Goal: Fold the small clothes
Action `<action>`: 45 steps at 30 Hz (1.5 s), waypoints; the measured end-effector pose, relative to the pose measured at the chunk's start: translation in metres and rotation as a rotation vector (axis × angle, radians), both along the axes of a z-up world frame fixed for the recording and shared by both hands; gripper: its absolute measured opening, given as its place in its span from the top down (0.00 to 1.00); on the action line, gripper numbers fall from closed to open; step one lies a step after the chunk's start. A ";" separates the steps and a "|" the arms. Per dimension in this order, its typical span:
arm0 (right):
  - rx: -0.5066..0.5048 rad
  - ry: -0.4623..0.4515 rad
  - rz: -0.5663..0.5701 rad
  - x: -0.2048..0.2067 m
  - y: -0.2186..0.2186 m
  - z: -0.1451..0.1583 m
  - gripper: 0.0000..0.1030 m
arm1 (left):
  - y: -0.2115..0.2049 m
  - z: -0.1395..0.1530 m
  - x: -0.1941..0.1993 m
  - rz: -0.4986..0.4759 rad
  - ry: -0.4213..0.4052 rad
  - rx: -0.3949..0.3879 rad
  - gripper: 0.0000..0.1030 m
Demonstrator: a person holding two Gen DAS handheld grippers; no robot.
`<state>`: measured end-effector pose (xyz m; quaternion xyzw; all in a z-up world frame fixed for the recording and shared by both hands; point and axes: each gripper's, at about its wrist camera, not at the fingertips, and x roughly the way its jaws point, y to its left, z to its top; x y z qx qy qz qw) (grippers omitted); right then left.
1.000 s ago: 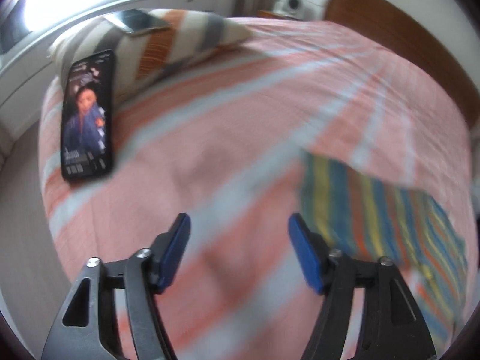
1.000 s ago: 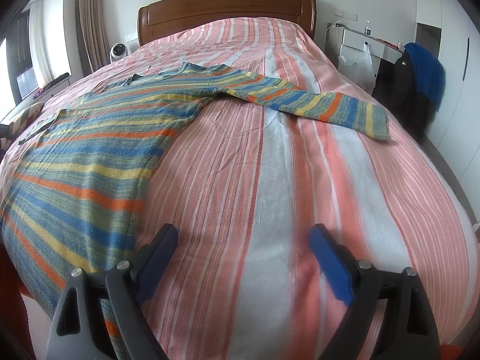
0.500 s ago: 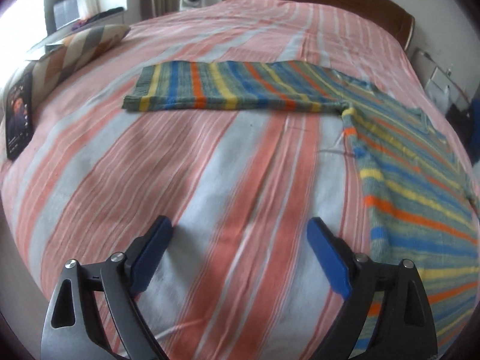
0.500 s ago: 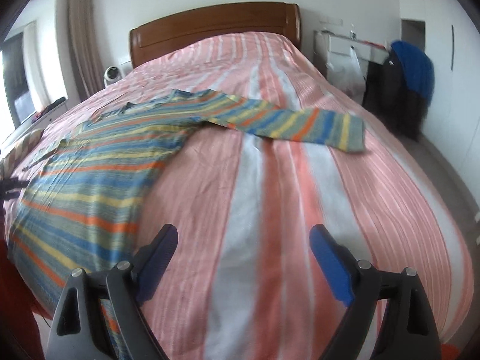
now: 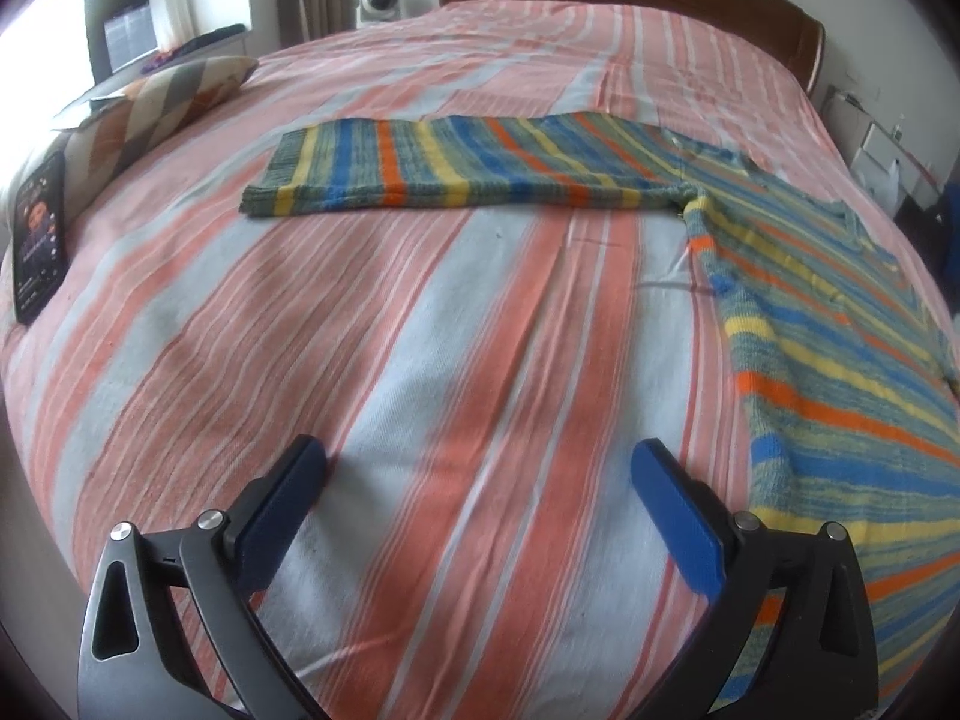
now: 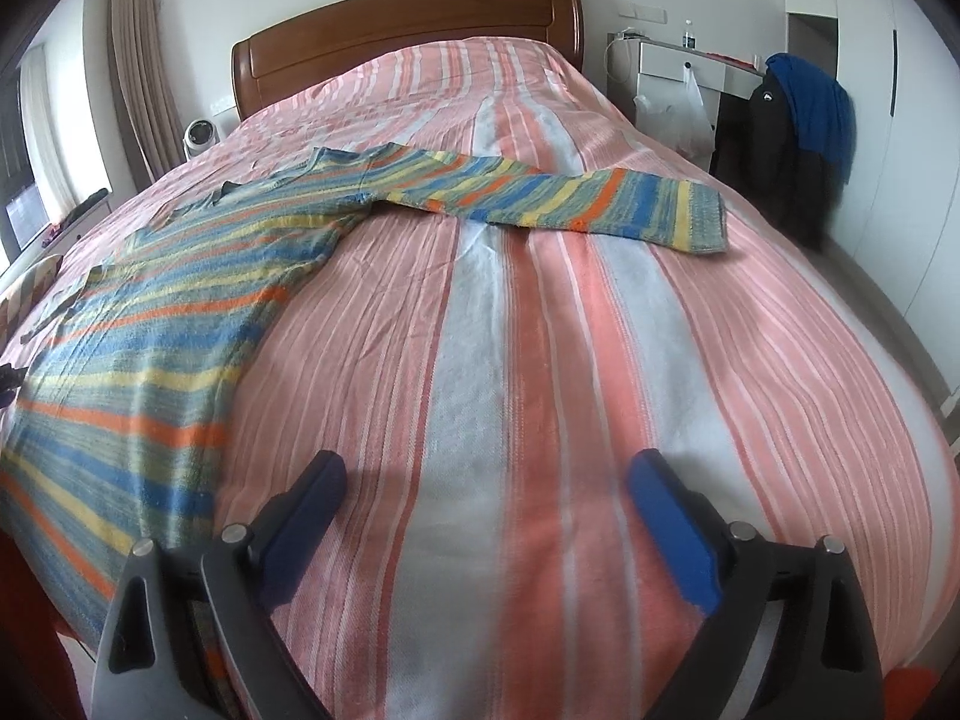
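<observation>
striped bedspread [image 5: 420,330] bears flat sweater [image 5: 810,330]; phone [image 5: 39,246], pillow [image 5: 162,102] alongside.

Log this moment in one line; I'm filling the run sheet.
stage: pre-grasp | left gripper: open, empty | right gripper: open, empty | striped sweater: flat on bed, sleeves spread, unfolded

One multicoloured striped knitted sweater [image 5: 798,312] [image 6: 198,276] with two long sleeves — one [image 5: 456,171] in the upper centre of the left wrist view, one [image 6: 576,201] in the upper centre of the right wrist view. One pink-and-white striped bedspread [image 5: 420,330] [image 6: 540,330]; one brown wooden headboard [image 6: 408,30]. One grey-and-orange striped pillow [image 5: 162,102] and one black smartphone [image 5: 39,237] — both at the left edge, left wrist view. One small white round fan [image 6: 198,137]. Two grippers, one per view [image 5: 480,468] [image 6: 486,477], each with two blue-padded fingers.
</observation>
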<state>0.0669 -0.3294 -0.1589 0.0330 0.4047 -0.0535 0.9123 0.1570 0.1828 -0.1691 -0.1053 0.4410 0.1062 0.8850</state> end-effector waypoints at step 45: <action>-0.039 -0.007 0.013 0.001 0.008 -0.005 0.01 | 0.000 -0.001 -0.001 0.001 0.001 0.003 0.01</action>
